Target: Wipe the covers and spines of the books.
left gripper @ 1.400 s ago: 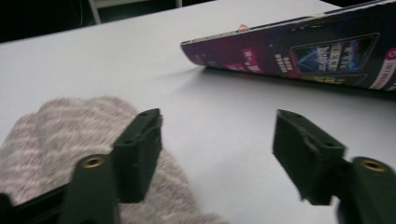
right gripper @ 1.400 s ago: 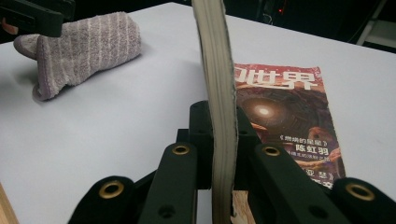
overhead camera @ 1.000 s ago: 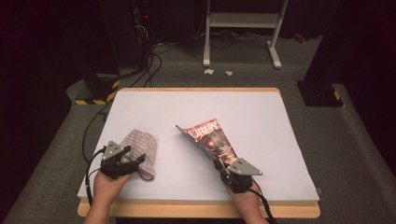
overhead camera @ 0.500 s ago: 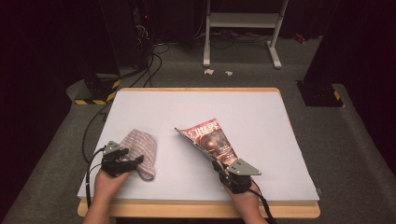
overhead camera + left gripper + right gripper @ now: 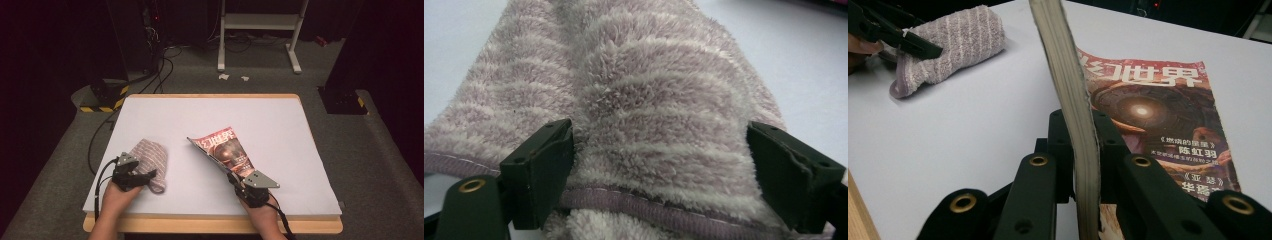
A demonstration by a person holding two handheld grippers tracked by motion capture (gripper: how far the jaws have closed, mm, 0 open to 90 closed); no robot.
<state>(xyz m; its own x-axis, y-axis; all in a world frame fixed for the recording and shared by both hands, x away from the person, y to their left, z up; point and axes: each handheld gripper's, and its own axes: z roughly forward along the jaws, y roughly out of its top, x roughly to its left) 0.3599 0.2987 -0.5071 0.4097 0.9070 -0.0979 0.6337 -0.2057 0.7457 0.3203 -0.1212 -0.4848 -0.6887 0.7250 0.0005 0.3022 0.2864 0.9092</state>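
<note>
A striped pale-purple towel (image 5: 150, 157), folded into a bundle, lies on the left of the white table top (image 5: 280, 130). My left gripper (image 5: 145, 171) is at its near end. In the left gripper view the towel (image 5: 649, 100) bulges between the widely spread jaws of that gripper (image 5: 669, 170), which have just been opening. A red magazine (image 5: 225, 150) with a glowing sphere on its cover is tilted up on one long edge at the table's middle. My right gripper (image 5: 234, 176) is shut on its near corner, and in the right gripper view the page edge stands between the jaws (image 5: 1083, 145) above the cover (image 5: 1158, 115).
The table has a wooden rim (image 5: 210, 225) along the near side. On the dark floor behind it are a white metal stand (image 5: 260, 30), cables (image 5: 165, 60) and a black-and-yellow base (image 5: 102, 97) at the left. A dark block (image 5: 342, 100) sits at the right.
The left gripper has settled slightly lower at the towel's near end. The magazine and the right gripper have kept still.
</note>
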